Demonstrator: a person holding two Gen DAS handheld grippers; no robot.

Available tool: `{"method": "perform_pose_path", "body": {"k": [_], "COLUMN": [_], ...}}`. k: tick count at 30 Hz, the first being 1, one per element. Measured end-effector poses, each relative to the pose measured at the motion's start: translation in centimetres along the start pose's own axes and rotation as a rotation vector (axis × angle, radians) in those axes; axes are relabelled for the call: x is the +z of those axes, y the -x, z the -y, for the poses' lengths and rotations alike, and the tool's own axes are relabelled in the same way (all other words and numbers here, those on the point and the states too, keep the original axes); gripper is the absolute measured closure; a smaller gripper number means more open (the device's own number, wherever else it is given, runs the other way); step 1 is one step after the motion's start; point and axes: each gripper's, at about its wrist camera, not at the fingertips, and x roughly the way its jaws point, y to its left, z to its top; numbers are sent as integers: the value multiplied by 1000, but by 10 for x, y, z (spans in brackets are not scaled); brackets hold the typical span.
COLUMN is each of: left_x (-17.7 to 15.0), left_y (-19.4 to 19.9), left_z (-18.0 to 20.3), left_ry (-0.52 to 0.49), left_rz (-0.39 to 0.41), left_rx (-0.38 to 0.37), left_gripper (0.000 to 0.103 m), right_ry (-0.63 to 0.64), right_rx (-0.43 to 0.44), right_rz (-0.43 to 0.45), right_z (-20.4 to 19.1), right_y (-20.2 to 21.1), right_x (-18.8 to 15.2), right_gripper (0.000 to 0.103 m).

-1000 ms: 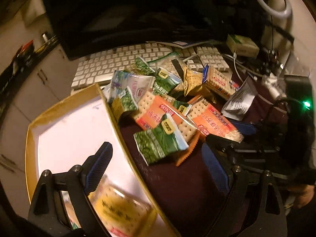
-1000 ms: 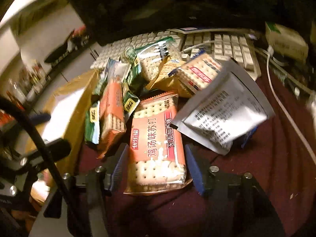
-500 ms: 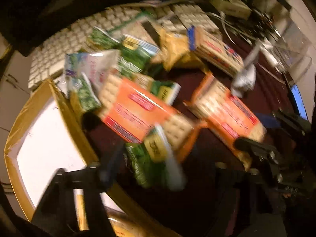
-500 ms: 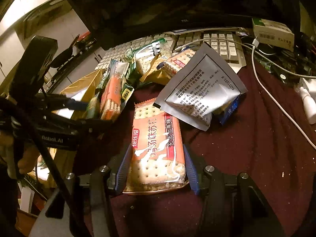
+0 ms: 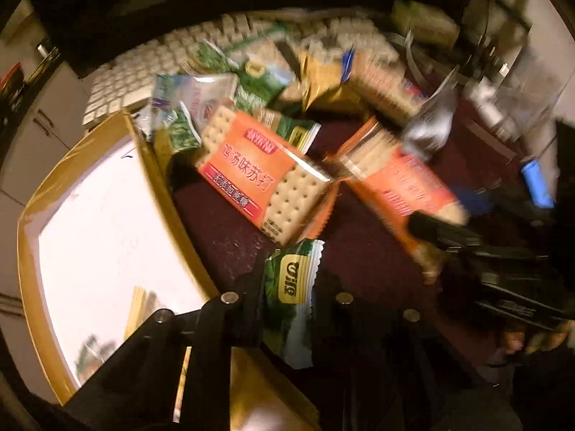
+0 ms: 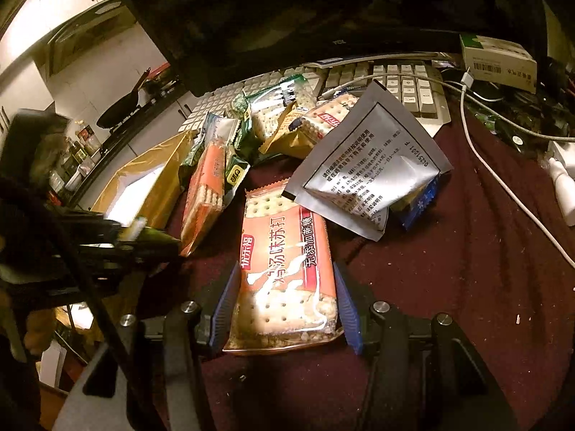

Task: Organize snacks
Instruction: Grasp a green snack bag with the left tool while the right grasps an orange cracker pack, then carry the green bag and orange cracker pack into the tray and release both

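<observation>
Jaws of left gripper (image 5: pixel 287 280) closing on green packet (image 5: pixel 289 301); right gripper (image 6: pixel 285 305) clamps cracker pack (image 6: pixel 285 269).

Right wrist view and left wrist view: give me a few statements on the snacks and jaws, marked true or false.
1. An orange cracker pack lies between the right gripper jaws. True.
2. The left gripper has a blue pack between its jaws. False: a green snack packet.
3. A silver sachet overlaps the cracker pack's far end. True.
4. The gold-rimmed box is heaped with snacks. False: mostly bare white.
5. The keyboard lies behind the pile. True.
</observation>
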Motion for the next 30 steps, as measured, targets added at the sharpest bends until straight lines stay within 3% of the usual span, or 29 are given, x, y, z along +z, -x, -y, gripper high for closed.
{"method": "perform_pose_path", "body": {"k": [9, 12, 15, 19, 22, 23, 25, 30], "left_x": [-30, -40, -59, -76, -84, -87, -91, -94], "left_y": [57, 62, 75, 84, 82, 83, 82, 77], "left_z": [-29, -45, -72, -100, -112, -114, -119, -133], "left_ry": [280, 362, 479, 575, 620, 626, 635, 694], "left_rz": [154, 192, 242, 292, 300, 305, 315, 330], "left_rx": [-273, -255, -280, -225, -243, -242, -246, -257], "left_gripper": [82, 82, 82, 82, 82, 82, 82, 82], "right_ry": [-1, -34, -65, -16, -43, -29, -9, 90], "right_rx": [11, 66, 98, 40, 39, 25, -7, -118], "right_rz": [-43, -37, -6, -45, -24, -12, 27, -69], "right_z": [-4, -2, -6, -20, -22, -26, -36, -61], "right_y": [14, 22, 32, 20, 21, 23, 29, -4], "right_x": [-14, -23, -24, -19, -21, -20, -20, -15], "right_gripper": [53, 55, 85, 85, 76, 53, 22, 24]}}
